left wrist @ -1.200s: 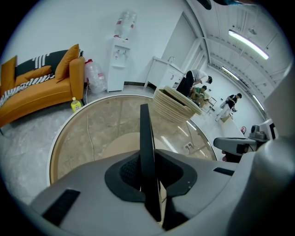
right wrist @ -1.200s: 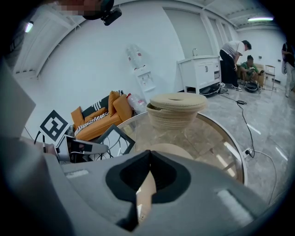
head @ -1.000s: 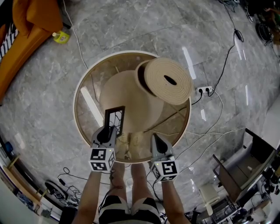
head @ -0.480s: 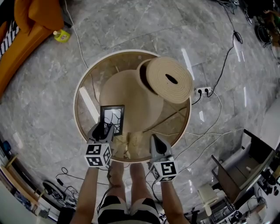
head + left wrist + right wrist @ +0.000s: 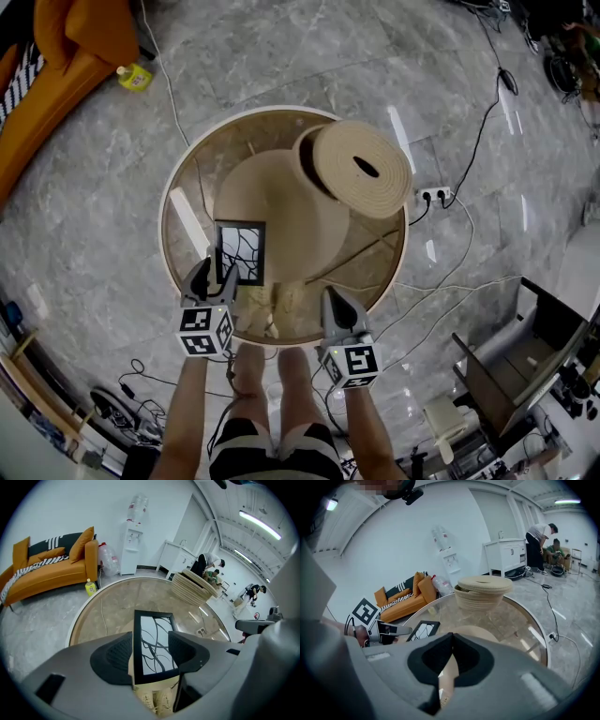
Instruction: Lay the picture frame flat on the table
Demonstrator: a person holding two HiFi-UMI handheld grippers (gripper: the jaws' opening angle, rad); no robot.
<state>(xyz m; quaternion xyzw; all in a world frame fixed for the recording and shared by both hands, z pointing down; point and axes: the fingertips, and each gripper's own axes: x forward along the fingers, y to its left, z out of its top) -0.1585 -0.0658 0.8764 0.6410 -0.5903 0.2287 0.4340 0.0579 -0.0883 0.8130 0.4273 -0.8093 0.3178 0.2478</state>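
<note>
The black picture frame (image 5: 240,252) with a branch pattern lies flat on the round glass table (image 5: 173,202), near its front left edge. My left gripper (image 5: 214,272) is just behind the frame's near end. In the left gripper view the frame (image 5: 154,646) lies between the jaws, which are opening, and the pads (image 5: 117,653) stand off its sides. My right gripper (image 5: 335,305) hovers over the table's front edge, shut with nothing in it. From the right gripper view (image 5: 452,637) the frame (image 5: 423,630) shows to the left.
A woven lidded basket (image 5: 361,169) stands at the table's back right. An orange sofa (image 5: 56,56) and a yellow bottle (image 5: 131,80) are on the floor at far left. A power strip (image 5: 436,194) and cables lie on the floor at right.
The frame went from standing on edge in the left gripper to lying flat on the table. The left jaws spread apart and drew back a little toward me.
</note>
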